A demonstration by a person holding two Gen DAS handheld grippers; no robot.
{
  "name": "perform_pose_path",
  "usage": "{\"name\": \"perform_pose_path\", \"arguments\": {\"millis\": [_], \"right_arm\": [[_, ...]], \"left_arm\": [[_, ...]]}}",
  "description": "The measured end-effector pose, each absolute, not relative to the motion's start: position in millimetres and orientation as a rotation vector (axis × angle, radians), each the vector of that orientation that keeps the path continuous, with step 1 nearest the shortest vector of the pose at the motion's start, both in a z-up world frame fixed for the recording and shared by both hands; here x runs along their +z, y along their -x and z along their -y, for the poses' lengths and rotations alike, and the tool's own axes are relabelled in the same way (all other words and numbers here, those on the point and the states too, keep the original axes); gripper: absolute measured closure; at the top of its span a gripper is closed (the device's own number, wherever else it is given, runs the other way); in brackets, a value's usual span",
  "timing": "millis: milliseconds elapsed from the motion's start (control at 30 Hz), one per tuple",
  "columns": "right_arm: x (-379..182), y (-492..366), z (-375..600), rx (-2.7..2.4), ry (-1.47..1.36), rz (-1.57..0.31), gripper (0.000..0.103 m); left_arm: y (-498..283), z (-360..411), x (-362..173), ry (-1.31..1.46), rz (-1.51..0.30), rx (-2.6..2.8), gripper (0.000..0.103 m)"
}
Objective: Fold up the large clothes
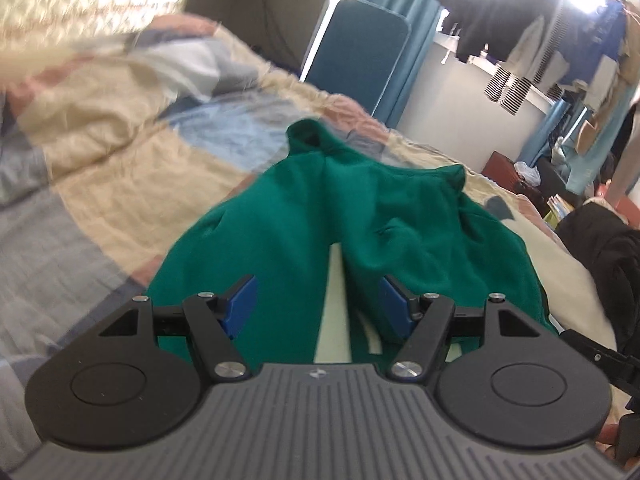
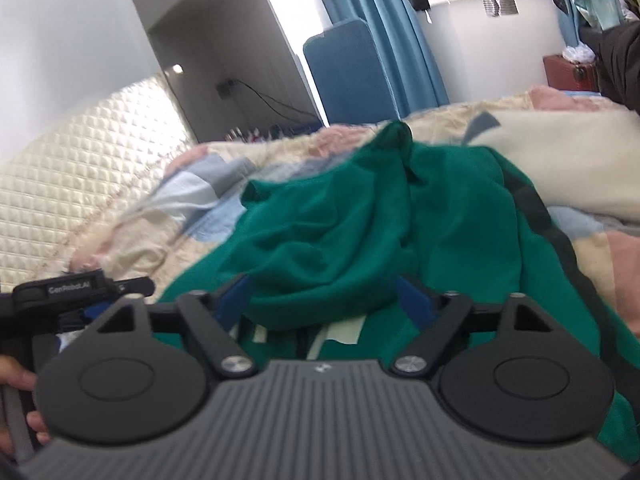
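Note:
A large green garment (image 1: 360, 220) with a cream stripe lies crumpled on a patchwork quilt (image 1: 120, 184). My left gripper (image 1: 318, 304) is open, its blue pads (image 1: 242, 304) spread wide just above the garment's near part, holding nothing. In the right wrist view the same green garment (image 2: 360, 232) is bunched in a heap, with dark trim along its right side. My right gripper (image 2: 324, 300) is open, and a fold of the cloth bulges between its spread fingers. The left gripper's body (image 2: 68, 292) shows at the left edge there.
The quilt (image 2: 560, 160) covers a bed with a cream quilted headboard (image 2: 80, 160). A blue panel (image 1: 356, 56) and blue curtains stand beyond the bed. Clothes hang on a rail (image 1: 520, 40) at the far right. A dark garment (image 1: 604, 248) lies at the bed's right edge.

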State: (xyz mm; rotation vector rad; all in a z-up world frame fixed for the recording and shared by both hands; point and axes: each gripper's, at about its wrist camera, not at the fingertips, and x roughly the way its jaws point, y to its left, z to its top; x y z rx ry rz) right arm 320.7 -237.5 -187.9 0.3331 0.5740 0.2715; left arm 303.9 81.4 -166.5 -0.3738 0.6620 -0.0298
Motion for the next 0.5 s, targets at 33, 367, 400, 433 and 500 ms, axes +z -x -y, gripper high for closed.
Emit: {"name": "perform_pose_path", "arguments": {"millis": [33, 367, 400, 433, 500], "right_arm": [[-191.3, -324.6, 235.3, 0.273, -0.333, -0.583, 0.019], [-220.8, -358.0, 191.2, 0.369, -0.238, -0.637, 0.019], [-223.6, -360.3, 185.2, 0.378, -0.213, -0.629, 0.019], [-225.5, -362.6, 180.4, 0.384, -0.194, -0.62, 0.019], [-228.5, -367.2, 174.7, 0.394, -0.187, -0.61, 0.02]], "left_arm": [[-305.6, -86.4, -174.2, 0.39, -0.666, -0.032, 0.031], [-337.8, -90.8, -215.0, 0.403, -0.721, -0.091, 0.031], [-340.3, -88.8, -214.8, 0.393, -0.715, -0.096, 0.031], [-342.3, -86.4, -215.1, 0.375, -0.708, -0.097, 0.031], [-346.8, -82.9, -217.8, 0.332, -0.707, -0.09, 0.031]]}}
